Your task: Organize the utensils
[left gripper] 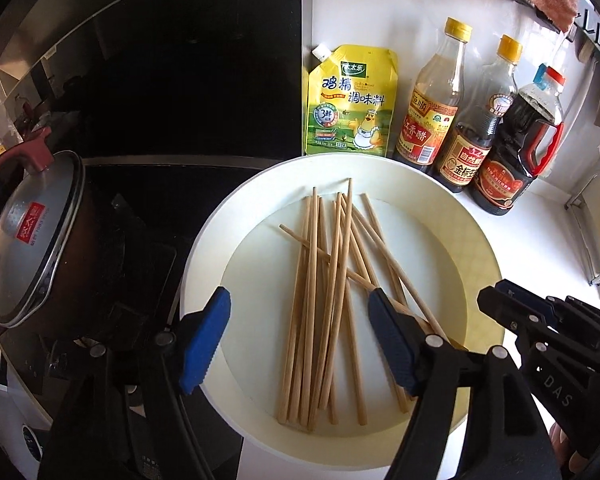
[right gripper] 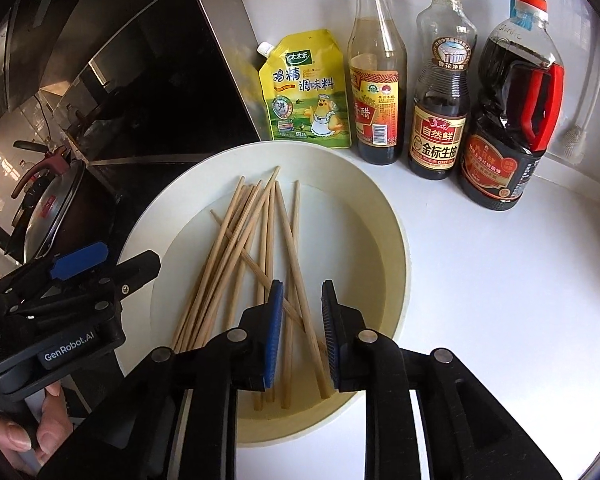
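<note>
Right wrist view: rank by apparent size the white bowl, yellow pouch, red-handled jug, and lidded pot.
1. White bowl, by far the largest.
2. Red-handled jug.
3. Yellow pouch, close to the jug in height but slimmer.
4. Lidded pot, smallest as seen; it sits at the distorted fisheye edge, so its true size is unsure.

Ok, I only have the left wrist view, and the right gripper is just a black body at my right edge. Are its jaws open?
Observer: Only narrowly. In the right wrist view, the right gripper shows a slim gap between its blue pads, above the near ends of the chopsticks. Nothing is pinched.
Operator: And what is behind my own gripper?
Observer: A hand is wrapped around the handle of the left gripper, at the lower left of that view.
</note>
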